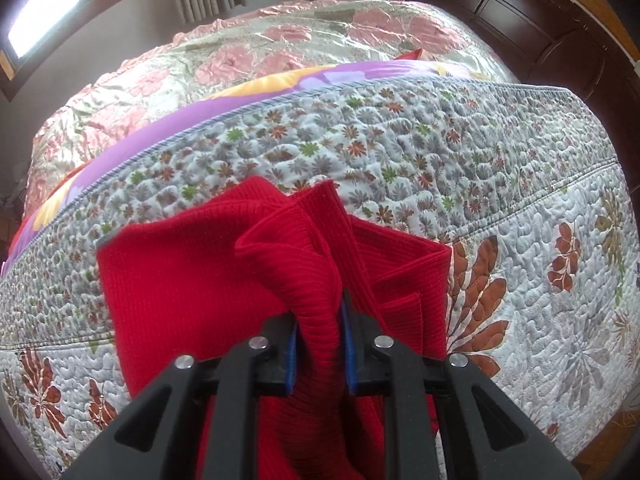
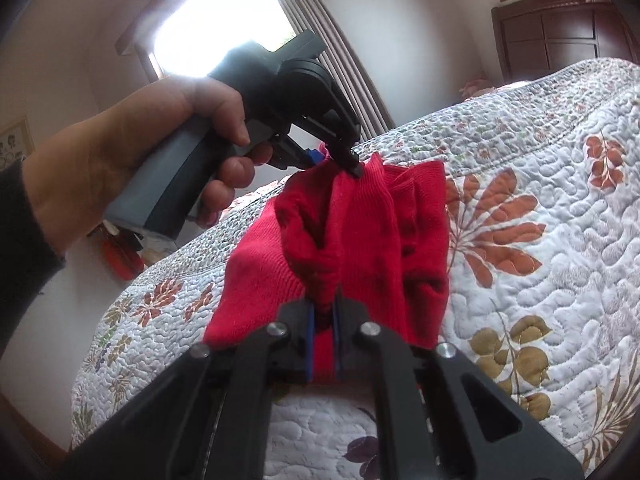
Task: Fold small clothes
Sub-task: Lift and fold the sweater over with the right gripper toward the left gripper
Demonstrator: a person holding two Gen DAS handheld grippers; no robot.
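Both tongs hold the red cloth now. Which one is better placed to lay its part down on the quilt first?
Probably right. The right tongs grip the red cloth low, near the quilt; the left tongs hold it higher.

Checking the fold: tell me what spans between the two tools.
Only bunched red cloth, running from the left tool to the right tool, per the right wrist view.

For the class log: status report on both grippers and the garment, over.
Left gripper shut on red knit garment. Right gripper shut on it too. Garment bunched, lifted above quilted bedspread. Nothing in the way.
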